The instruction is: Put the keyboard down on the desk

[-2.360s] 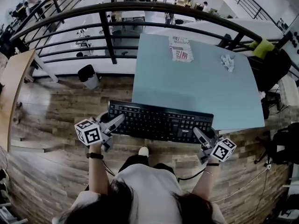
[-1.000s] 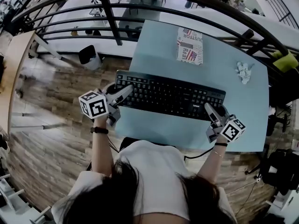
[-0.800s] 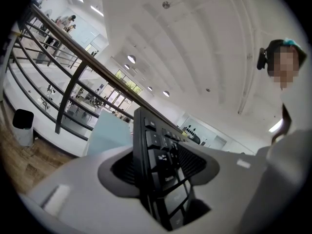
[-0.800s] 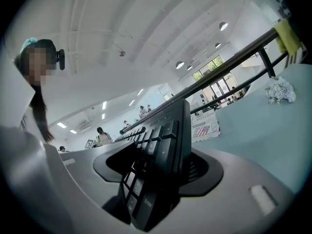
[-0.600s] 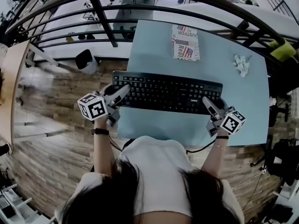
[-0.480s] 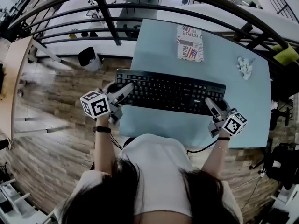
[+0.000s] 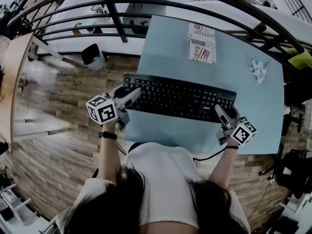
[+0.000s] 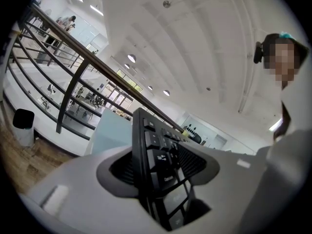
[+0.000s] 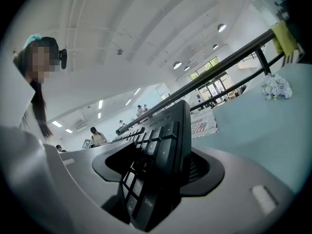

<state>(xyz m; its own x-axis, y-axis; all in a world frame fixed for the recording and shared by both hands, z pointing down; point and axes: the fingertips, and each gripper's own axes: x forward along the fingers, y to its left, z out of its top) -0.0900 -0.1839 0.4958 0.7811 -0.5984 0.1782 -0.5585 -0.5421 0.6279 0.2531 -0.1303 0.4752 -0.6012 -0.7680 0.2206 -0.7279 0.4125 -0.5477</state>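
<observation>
Legibly, the keyboard [image 9: 161, 165] shows "Enter" and the flag-printed packet [image 7: 202, 43] "Real".

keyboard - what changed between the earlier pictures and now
The keyboard moved forward, from hanging off the near edge of the desk to well over its top. The left gripper and right gripper went with it, each with one end between its jaws; the right jaws are opening. The printed packet and crumpled paper stayed put.

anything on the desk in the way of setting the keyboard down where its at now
Nothing visible does. The keyboard is over a bare part of the desk; the printed packet and crumpled paper lie farther back, apart from it.
</observation>
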